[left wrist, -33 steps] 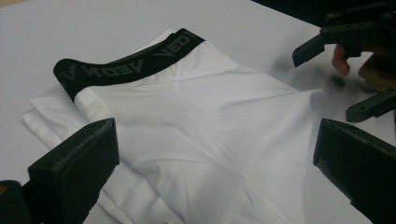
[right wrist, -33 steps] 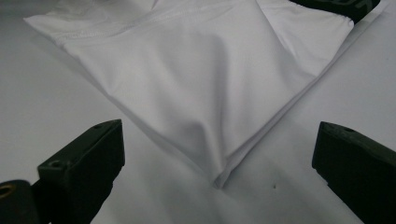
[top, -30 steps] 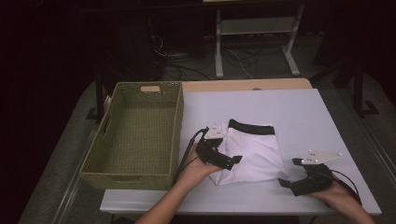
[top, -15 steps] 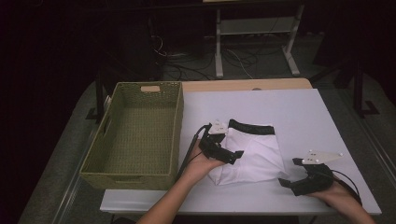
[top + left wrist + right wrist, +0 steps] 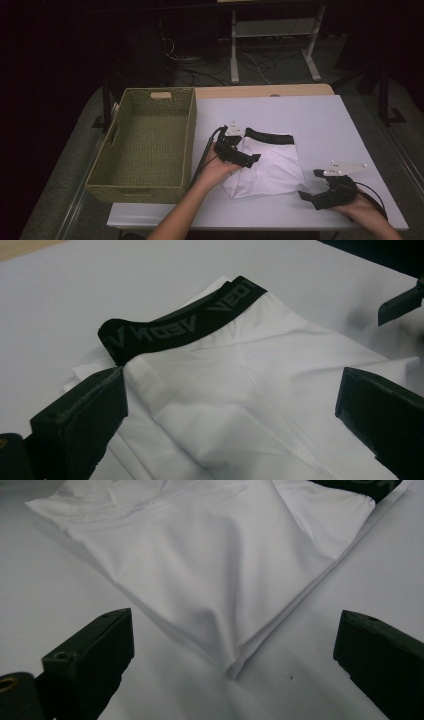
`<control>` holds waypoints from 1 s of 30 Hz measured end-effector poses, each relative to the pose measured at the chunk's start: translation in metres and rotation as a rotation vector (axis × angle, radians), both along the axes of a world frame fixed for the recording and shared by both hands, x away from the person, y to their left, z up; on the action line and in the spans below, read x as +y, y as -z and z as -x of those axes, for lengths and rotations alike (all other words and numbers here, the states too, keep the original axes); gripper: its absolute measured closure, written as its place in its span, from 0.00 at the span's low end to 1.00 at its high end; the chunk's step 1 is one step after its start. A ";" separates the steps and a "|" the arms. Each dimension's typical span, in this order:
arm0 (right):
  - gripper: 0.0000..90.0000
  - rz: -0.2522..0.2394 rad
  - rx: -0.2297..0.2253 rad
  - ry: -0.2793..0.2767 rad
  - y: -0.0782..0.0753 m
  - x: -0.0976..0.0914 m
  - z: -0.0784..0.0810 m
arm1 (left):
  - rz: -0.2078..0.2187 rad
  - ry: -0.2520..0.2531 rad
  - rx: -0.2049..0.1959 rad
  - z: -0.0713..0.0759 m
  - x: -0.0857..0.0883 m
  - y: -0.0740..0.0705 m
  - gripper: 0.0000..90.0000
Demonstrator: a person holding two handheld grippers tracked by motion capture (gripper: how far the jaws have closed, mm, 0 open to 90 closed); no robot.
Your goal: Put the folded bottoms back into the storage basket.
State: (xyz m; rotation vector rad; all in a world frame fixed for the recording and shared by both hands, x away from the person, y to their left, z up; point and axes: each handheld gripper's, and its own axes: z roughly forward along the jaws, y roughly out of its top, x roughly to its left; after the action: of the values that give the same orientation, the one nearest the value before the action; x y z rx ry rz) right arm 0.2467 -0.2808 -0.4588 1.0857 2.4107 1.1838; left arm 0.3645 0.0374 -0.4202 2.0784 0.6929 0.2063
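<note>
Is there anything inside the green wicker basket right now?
No, the green wicker basket shows only its bare woven floor, and the folded white underwear lies on the table beside it.

High view overhead; gripper views close, sharing folded garment (image 5: pixel 270 165).

We see white folded underwear (image 5: pixel 272 167) with a black waistband (image 5: pixel 185 322) bearing grey lettering, an olive-green woven basket (image 5: pixel 145 142), a pale lilac-white table (image 5: pixel 320 125), and two black grippers.
</note>
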 end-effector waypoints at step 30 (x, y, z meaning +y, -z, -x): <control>0.03 0.004 0.003 -0.006 0.001 0.000 0.000 | -0.066 -0.104 0.007 -0.051 -0.002 0.013 0.20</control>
State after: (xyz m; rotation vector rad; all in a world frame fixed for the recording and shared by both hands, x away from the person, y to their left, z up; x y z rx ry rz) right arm 0.2463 -0.2807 -0.4595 1.0805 2.4197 1.1800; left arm 0.4152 0.0357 -0.4334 2.1085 0.8088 0.2833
